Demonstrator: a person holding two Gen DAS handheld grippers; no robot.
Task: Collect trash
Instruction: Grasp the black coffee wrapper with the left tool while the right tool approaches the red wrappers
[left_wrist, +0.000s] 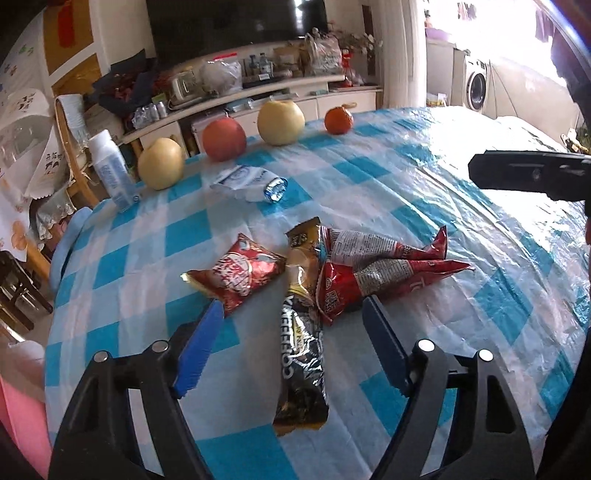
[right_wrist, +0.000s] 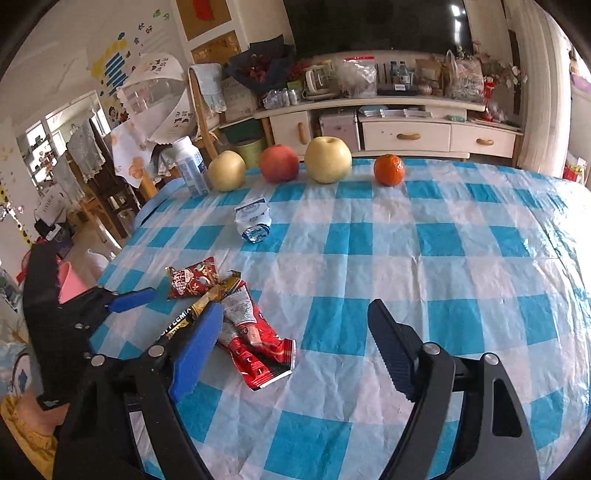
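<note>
Trash lies on the blue-checked tablecloth (left_wrist: 424, 177). A black-and-gold coffee-mix sachet (left_wrist: 303, 347) lies between the tips of my open left gripper (left_wrist: 293, 314). A small red snack packet (left_wrist: 238, 275) lies to its left and crumpled red wrappers (left_wrist: 373, 269) to its right. A crushed plastic bottle (left_wrist: 251, 182) lies farther back. In the right wrist view my open, empty right gripper (right_wrist: 295, 317) hovers right of the red wrappers (right_wrist: 258, 347), coffee sachet (right_wrist: 199, 314), red packet (right_wrist: 192, 282) and crushed bottle (right_wrist: 253, 221); the left gripper (right_wrist: 166, 306) shows at the left.
Two yellow pears (right_wrist: 227, 170) (right_wrist: 328, 159), a red apple (right_wrist: 279, 163) and an orange (right_wrist: 388, 170) line the far table edge (right_wrist: 480, 166), with an upright white bottle (right_wrist: 190, 170) at its left. A TV cabinet (right_wrist: 406, 122) stands behind. A chair (left_wrist: 72, 147) stands at the left.
</note>
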